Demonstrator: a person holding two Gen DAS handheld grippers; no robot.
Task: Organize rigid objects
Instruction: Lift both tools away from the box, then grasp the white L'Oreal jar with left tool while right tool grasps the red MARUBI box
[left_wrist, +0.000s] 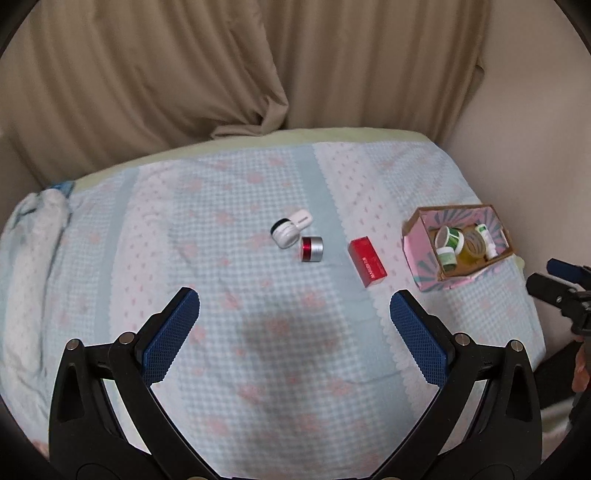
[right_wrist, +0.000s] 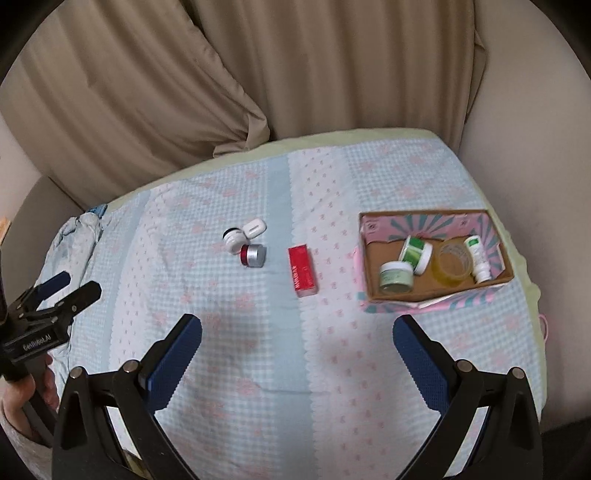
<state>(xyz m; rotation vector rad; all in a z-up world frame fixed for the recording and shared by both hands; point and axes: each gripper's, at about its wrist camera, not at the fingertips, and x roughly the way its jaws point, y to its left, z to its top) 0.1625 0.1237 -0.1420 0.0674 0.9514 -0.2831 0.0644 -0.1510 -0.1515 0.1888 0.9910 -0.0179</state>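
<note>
A red box (left_wrist: 367, 261) (right_wrist: 303, 271), a red and silver jar (left_wrist: 312, 249) (right_wrist: 253, 254), a white jar (left_wrist: 284, 232) (right_wrist: 233, 239) and a small white case (left_wrist: 301, 218) (right_wrist: 254, 227) lie on the bed. An open cardboard box (left_wrist: 413, 254) (right_wrist: 369, 229) at the right holds two green jars (right_wrist: 397, 275), a yellow jar (right_wrist: 452, 264) and a white bottle (right_wrist: 478, 260). My left gripper (left_wrist: 294, 308) is open and empty, above the bed short of the objects; it also shows in the right wrist view (right_wrist: 66, 286). My right gripper (right_wrist: 297, 334) is open and empty; it also shows in the left wrist view (left_wrist: 550, 277).
The bed has a light blue and pink patterned cover (left_wrist: 258, 350) (right_wrist: 258, 350). Beige curtains (left_wrist: 166, 74) (right_wrist: 295, 66) hang behind it. Crumpled bedding (left_wrist: 33, 236) (right_wrist: 81, 236) lies at the left edge.
</note>
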